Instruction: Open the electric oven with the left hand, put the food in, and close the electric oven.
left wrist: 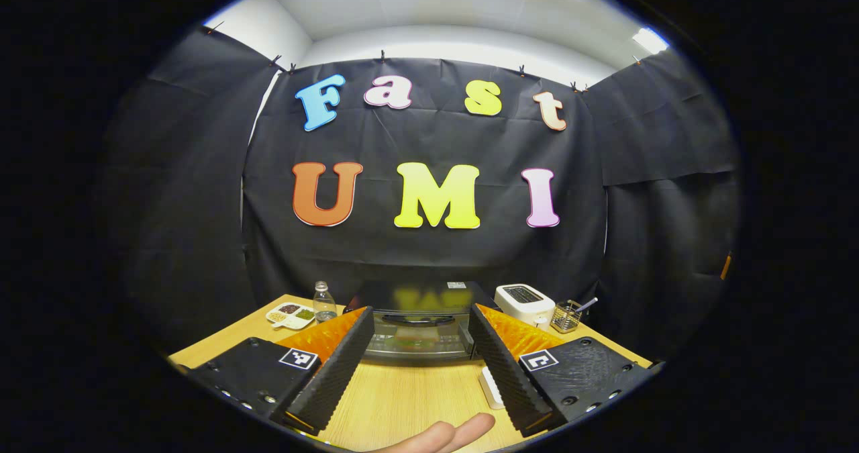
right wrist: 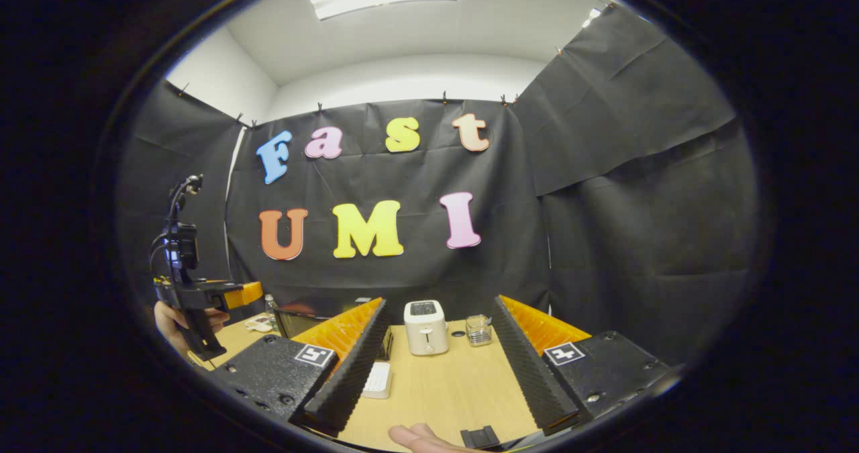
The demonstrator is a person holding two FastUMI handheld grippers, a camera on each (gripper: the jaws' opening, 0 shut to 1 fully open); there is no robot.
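Two grippers, both held above the near edge of the wooden table (left wrist: 409, 399), jaws spread wide and empty. Left gripper (left wrist: 421, 356): aimed straight at the electric oven (left wrist: 419, 329), door closed, handle across its top edge; bare tabletop lies between fingers and oven. Small white object (left wrist: 491, 387): on the table just beside the right finger. Toaster (left wrist: 524, 303): right of the oven, utensil holder (left wrist: 567, 316) beyond it. Bottle (left wrist: 324, 302) and divided dish (left wrist: 290, 315): left of the oven. Right gripper (right wrist: 443, 359): faces the toaster, open tabletop ahead.
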